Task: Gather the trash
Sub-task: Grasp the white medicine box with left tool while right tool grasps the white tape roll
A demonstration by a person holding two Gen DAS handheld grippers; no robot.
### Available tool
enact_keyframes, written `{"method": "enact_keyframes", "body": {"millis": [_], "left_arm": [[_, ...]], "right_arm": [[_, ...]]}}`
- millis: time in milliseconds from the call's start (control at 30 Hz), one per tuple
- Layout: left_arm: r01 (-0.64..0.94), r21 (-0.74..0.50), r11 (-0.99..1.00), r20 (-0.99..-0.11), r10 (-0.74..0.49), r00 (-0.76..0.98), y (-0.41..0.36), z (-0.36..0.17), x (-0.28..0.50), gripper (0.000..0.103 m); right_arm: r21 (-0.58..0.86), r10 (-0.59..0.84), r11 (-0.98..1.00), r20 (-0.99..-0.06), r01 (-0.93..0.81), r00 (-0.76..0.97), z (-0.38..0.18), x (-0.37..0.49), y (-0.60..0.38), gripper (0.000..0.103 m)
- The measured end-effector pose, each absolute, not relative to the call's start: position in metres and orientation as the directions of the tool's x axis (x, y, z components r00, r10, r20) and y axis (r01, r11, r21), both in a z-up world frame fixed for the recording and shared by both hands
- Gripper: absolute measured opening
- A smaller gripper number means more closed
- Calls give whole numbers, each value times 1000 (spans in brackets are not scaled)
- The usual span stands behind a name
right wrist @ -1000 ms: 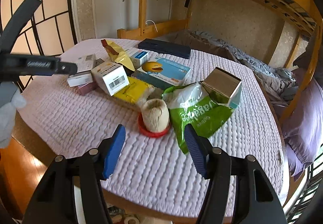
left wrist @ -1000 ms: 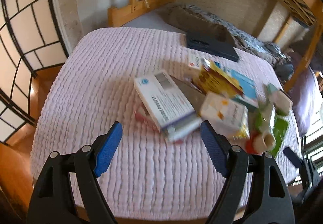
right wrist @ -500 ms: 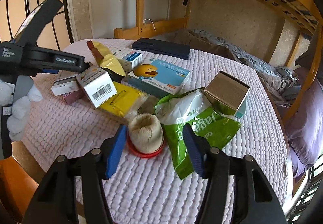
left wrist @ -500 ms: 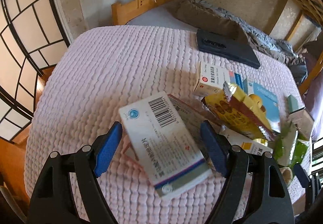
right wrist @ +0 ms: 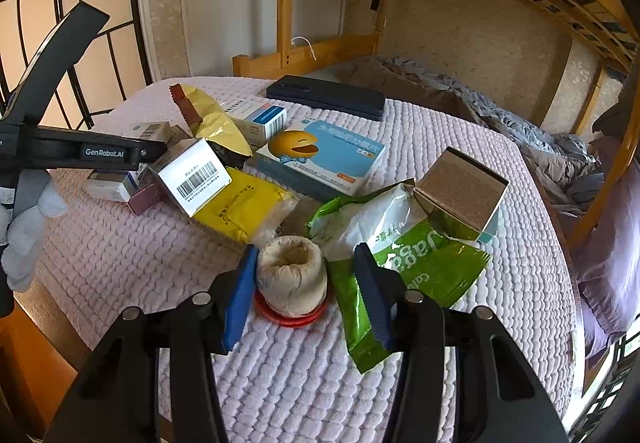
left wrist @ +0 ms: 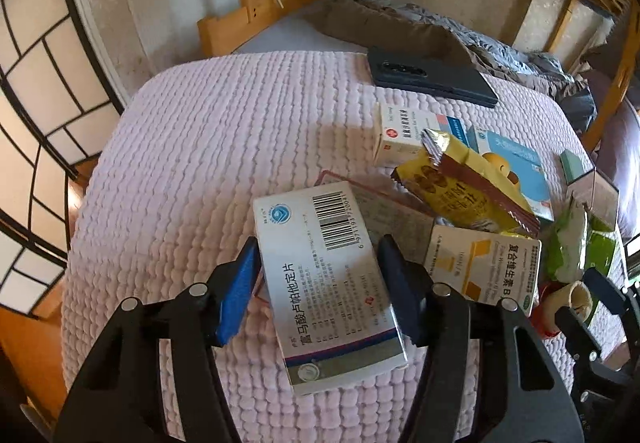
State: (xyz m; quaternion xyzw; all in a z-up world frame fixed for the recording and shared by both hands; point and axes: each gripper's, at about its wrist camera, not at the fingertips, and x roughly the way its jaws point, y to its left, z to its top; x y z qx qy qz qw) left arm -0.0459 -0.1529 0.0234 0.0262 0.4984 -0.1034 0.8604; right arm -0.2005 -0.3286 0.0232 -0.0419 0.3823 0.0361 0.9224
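Pink quilt bears two hand-held grippers closing: left around one white box, right around one cup

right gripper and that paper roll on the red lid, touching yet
Cannot tell. In the right wrist view the closing right gripper straddles the paper roll; its left pad looks against it, while the right pad shows a gap.

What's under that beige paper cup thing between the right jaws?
The beige cup sits on a red lid, whose rim shows around its base. The lid rests on the pink blanket; anything beneath the lid is covered.
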Motion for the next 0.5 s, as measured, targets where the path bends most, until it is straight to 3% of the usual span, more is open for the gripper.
{"method": "enact_keyframes", "body": {"millis": [133, 167, 333, 500], "left_arm": [[196, -43, 980, -860, -136, 491, -157, 23, -44, 62], [199, -36, 979, -859, -132, 495, -159, 23, -45, 58], [213, -48, 976, -854, -151, 497, -160, 25, -53, 55], [221, -88, 971, -851, -189, 490, -156, 27, -61, 55]], "right_arm": [[-54, 34, 993, -709, -102, 704, 23, -199, -327, 49], [-56, 34, 993, -709, -103, 704, 23, -199, -327, 48], [-40, 53, 992, -705, -115, 707, 28, -198, -328, 32], [-14, 71, 994, -698, -112, 712, 34, -199, -331, 31]]}}
